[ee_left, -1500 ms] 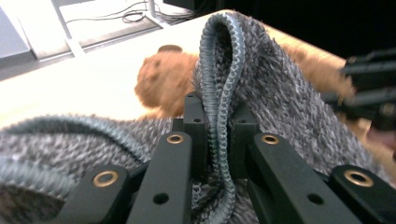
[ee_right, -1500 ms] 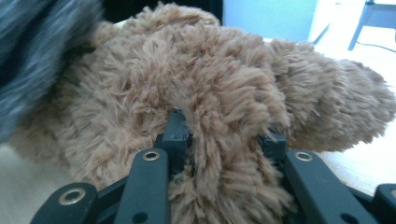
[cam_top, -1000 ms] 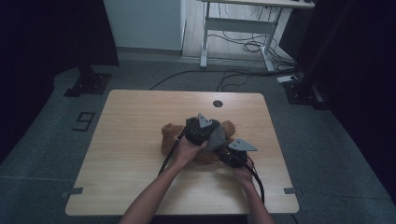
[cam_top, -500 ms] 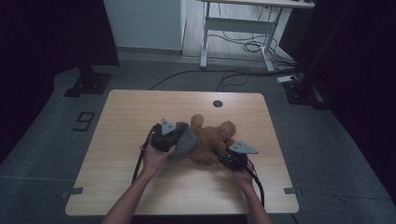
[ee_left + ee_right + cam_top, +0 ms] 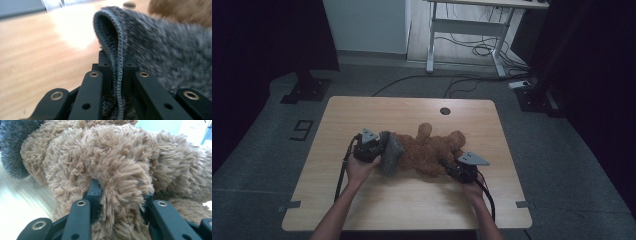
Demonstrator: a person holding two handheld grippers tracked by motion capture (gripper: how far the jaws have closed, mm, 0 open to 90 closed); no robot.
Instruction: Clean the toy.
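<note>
Teddy bear (image 5: 432, 152): brown plush, lying at the centre of the bench (image 5: 362, 112).
Grey knit garment (image 5: 391, 152): at the bear's 9 o'clock end.
Left gripper (image 5: 117, 75): fingers closed tightly on the garment's folded edge.
Right gripper (image 5: 120, 195): fingers clamped on the bear's fur at 4 o'clock.

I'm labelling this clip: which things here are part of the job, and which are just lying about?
In the job:
- teddy bear, held by the right gripper
- grey knit garment, pinched by the left gripper

Lying about:
- table grommet hole
- desk frame behind
- floor cables
</note>
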